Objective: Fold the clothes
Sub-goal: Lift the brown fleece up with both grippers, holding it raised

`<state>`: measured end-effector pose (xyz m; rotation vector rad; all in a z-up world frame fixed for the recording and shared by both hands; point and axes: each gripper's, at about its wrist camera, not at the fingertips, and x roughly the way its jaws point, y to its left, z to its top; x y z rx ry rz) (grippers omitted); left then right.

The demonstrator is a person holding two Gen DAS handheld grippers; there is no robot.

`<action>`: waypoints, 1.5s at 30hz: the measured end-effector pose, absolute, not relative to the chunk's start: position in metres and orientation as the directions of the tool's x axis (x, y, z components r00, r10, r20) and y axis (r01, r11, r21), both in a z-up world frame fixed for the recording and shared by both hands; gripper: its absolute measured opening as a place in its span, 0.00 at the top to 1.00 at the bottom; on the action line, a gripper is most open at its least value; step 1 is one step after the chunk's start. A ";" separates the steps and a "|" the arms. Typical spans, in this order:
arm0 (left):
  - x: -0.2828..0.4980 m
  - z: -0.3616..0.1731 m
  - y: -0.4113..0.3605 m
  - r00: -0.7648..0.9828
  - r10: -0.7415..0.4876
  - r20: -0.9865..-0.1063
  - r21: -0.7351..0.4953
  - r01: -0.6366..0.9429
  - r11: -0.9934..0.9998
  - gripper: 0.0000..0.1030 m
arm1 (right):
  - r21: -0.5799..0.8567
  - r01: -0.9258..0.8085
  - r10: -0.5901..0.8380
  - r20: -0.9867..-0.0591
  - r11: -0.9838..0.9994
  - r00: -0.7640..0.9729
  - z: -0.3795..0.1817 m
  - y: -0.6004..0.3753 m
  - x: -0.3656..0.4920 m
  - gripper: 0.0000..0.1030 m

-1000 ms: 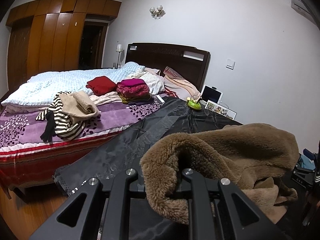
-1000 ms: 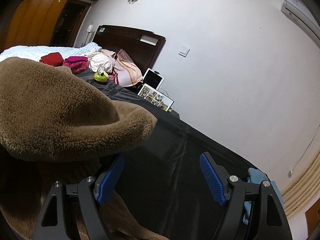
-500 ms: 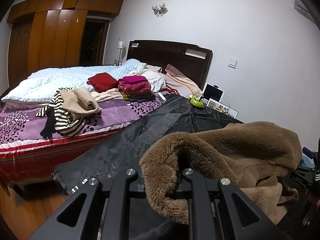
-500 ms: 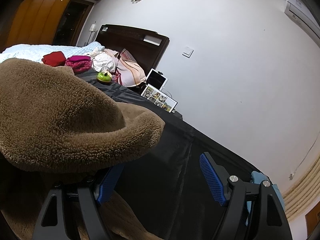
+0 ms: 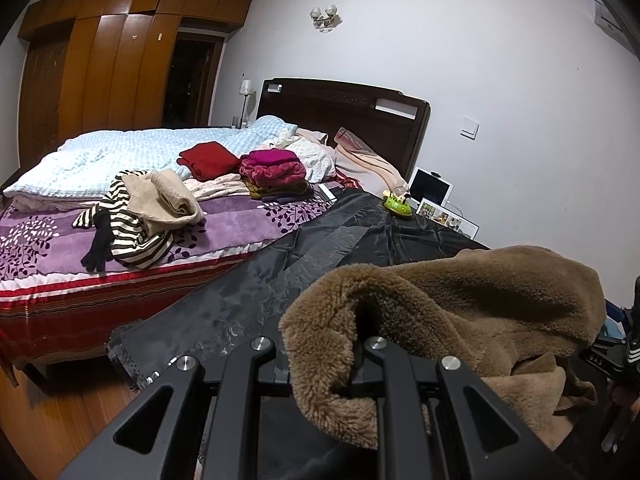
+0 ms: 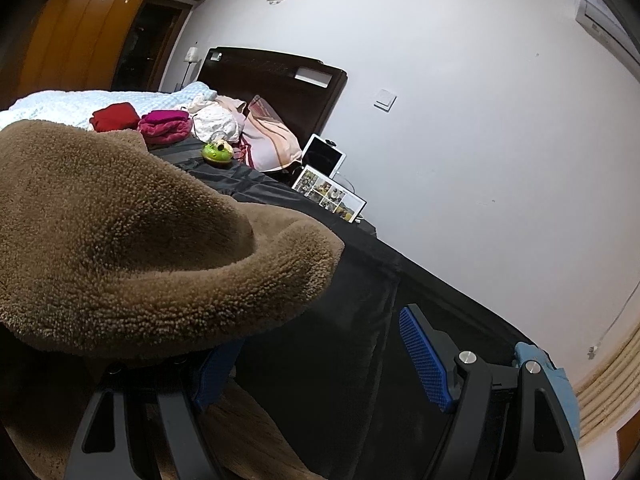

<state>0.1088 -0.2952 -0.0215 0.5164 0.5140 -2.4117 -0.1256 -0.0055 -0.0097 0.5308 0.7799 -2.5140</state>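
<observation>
A brown fleece garment [image 5: 460, 304] lies bunched on a black cloth-covered table [image 5: 304, 264]. My left gripper [image 5: 320, 364] is shut on a fold of the fleece at its near left edge and holds it raised. In the right wrist view the fleece [image 6: 132, 240] fills the left side, and a lifted flap hangs over my left finger. My right gripper [image 6: 316, 360] is open, its blue-padded fingers [image 6: 424, 360] wide apart with only black cloth between them.
A bed [image 5: 224, 224] stands to the left with folded red [image 5: 208, 158] and magenta clothes [image 5: 274, 170], plus a striped and beige heap [image 5: 148, 212]. A green toy [image 5: 396, 206], a tablet [image 5: 432, 192] and a photo frame [image 6: 328, 194] sit at the table's far end.
The left gripper has drawn back slightly with the fleece still in it. In the right wrist view the fleece flap has come lower over the left finger.
</observation>
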 end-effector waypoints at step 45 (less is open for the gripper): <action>0.122 -0.024 -0.312 -0.720 -0.512 -0.469 -0.256 0.665 -0.702 0.82 | -0.304 0.673 -0.445 -0.559 -0.675 -0.699 -0.016 -0.025 -0.117 0.22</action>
